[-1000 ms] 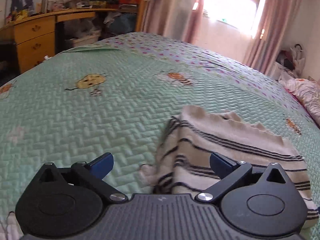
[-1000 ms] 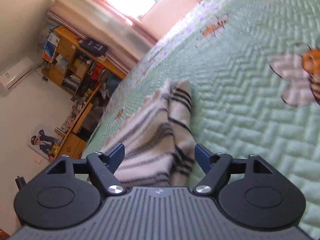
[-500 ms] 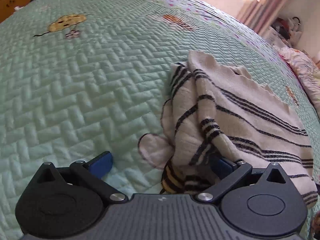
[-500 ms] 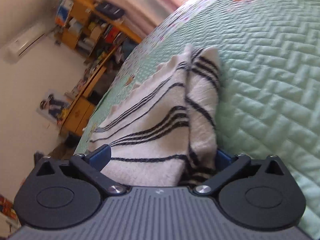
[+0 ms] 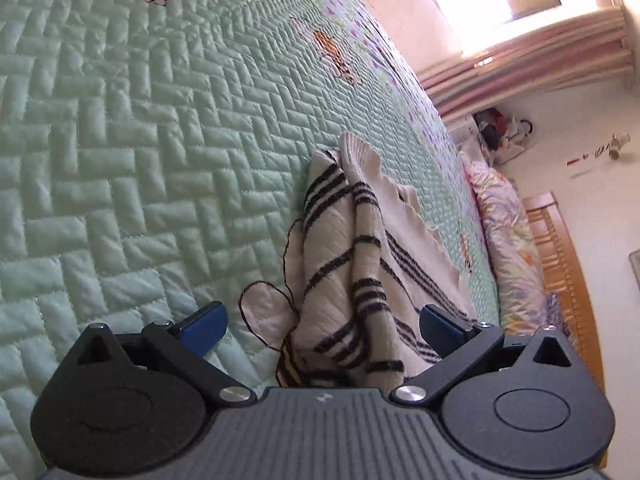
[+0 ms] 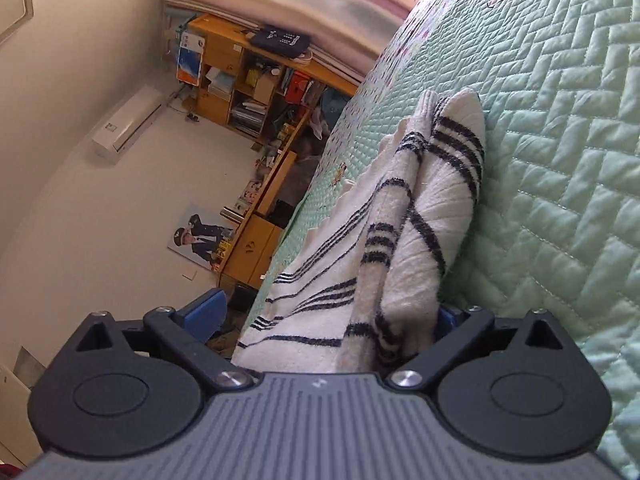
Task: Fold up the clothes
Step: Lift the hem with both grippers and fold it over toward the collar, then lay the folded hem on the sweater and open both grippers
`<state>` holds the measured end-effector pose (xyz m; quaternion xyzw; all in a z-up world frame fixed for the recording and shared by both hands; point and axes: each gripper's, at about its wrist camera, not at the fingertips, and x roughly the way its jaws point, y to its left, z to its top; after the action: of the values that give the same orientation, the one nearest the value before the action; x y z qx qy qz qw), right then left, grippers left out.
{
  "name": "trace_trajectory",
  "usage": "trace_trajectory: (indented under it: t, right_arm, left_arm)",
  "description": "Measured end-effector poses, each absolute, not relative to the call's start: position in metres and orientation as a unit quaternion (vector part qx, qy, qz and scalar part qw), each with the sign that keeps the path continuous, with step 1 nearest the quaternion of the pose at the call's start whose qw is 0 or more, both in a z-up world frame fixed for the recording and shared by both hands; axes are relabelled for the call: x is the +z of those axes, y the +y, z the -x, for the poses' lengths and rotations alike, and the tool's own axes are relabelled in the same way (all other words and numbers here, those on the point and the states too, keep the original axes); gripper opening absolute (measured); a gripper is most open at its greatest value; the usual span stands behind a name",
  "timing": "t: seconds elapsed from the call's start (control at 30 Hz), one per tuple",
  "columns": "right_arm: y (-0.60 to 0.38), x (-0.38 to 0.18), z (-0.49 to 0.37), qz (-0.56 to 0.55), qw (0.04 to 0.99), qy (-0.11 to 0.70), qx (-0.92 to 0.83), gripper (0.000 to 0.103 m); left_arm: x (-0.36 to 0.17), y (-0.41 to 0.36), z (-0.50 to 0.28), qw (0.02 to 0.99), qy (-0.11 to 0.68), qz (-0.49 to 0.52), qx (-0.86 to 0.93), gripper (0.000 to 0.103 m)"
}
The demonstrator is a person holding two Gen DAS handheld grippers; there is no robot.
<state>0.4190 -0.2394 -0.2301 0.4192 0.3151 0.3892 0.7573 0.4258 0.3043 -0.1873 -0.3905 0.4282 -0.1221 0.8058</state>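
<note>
Knitted striped sweater (image 5: 360,264), bunched on green quilt (image 5: 120,160).
2 grippers moved in since a second ago: left gripper (image 5: 320,322) and right gripper (image 6: 326,312) jaws apart, right's just widened, both straddling an end; pinch likely next.

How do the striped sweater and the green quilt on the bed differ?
The striped sweater is cream knit with dark stripes, while the green quilt is mint with stitched herringbone blocks and cartoon patches. The sweater lies bunched in folds; the quilt lies spread flat. The sweater covers only a small patch of the quilt. Both are soft fabric.
</note>
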Motion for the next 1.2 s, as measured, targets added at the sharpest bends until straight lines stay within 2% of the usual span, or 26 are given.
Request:
trace_trajectory:
  t: [0.17,0.37,0.4,0.47,0.5,0.53,0.63,0.73,0.9,1.07,1.2]
  right_arm:
    - [-0.231,-0.225,-0.421,-0.394,0.761,0.333,0.394,0.100]
    - [-0.198,-0.215,-0.430,-0.311,0.782,0.365,0.398,0.098]
    - [-0.192,-0.214,-0.431,-0.299,0.787,0.367,0.396,0.094]
    - [-0.191,-0.216,-0.432,-0.298,0.790,0.377,0.380,0.071]
    - [-0.193,-0.218,-0.433,-0.304,0.791,0.383,0.367,0.045]
    - [-0.198,-0.222,-0.433,-0.317,0.787,0.388,0.359,0.027]
    - [-0.205,-0.225,-0.426,-0.329,0.789,0.391,0.341,0.025]
    - [-0.206,-0.221,-0.413,-0.355,0.782,0.395,0.327,0.023]
    - [-0.219,-0.215,-0.378,-0.412,0.749,0.397,0.334,0.022]
    - [-0.230,-0.207,-0.299,-0.429,0.719,0.422,0.349,0.022]
    - [-0.240,-0.197,-0.225,-0.460,0.689,0.435,0.351,0.022]
  left_arm:
    - [-0.184,0.271,-0.448,0.819,0.451,0.332,-0.128,0.102]
    - [-0.193,0.228,-0.480,0.806,0.464,0.320,-0.179,0.102]
    - [-0.193,0.222,-0.482,0.809,0.464,0.313,-0.178,0.102]
    - [-0.188,0.211,-0.481,0.825,0.469,0.273,-0.157,0.096]
    - [-0.185,0.206,-0.479,0.834,0.471,0.250,-0.144,0.080]
    - [-0.182,0.201,-0.477,0.842,0.476,0.222,-0.126,0.057]
    - [-0.169,0.197,-0.470,0.845,0.488,0.198,-0.097,0.038]
    - [-0.155,0.193,-0.461,0.845,0.496,0.184,-0.075,0.030]
    - [-0.132,0.190,-0.427,0.834,0.503,0.203,-0.103,0.028]
    - [-0.129,0.187,-0.346,0.808,0.527,0.225,-0.135,0.027]
    - [-0.129,0.190,-0.273,0.780,0.536,0.281,-0.157,0.027]
